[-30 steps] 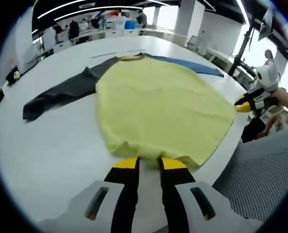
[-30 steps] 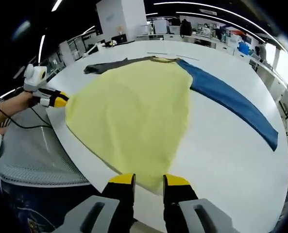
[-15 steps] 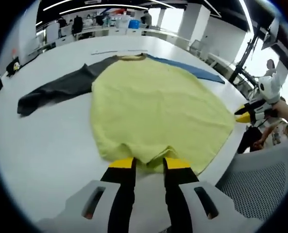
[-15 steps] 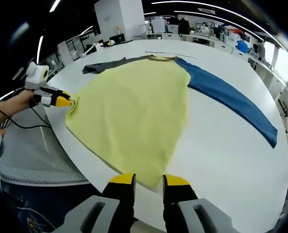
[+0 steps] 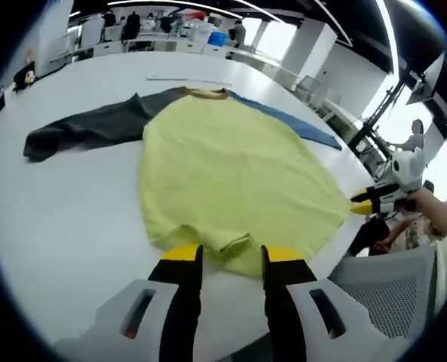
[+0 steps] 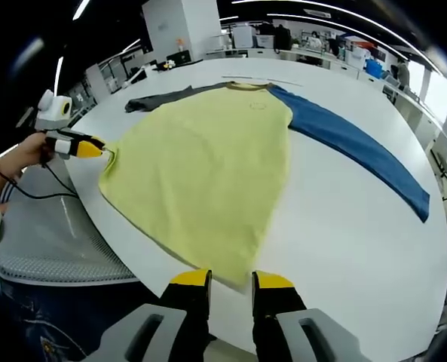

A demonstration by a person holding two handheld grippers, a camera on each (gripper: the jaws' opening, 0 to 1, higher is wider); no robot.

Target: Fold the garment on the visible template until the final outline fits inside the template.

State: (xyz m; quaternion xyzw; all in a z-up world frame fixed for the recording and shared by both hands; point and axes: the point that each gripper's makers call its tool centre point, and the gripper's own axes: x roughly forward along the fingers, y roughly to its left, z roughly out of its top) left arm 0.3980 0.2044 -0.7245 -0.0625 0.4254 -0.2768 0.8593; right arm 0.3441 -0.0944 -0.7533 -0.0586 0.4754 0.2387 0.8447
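**Gripping the hem corners before the first fold**

The left tool (image 5: 225,256) is sitting at the hem of the garment (image 5: 234,173), its yellow-tipped jaws standing moderately apart with a puckered fold of hem lying between them; whether they are pinching cloth I cannot tell. To do this step well, each tool should be taking only the hem edge, both layers together, and lifting evenly so the body is not dragging or twisting across the counter (image 5: 65,211).

The garment is lying flat, collar away from the person, hem close to the counter's near edge. Its body is a soft, pale yellow knit, slightly rippled near the hem. The dark grey sleeve (image 5: 87,128) is stretching out to one side and the blue sleeve (image 6: 359,147) to the other, both limp and flat. The counter is smooth, glossy white.

The right tool (image 6: 231,280) is hovering at the opposite hem corner, jaws narrowly apart, apparently holding nothing.
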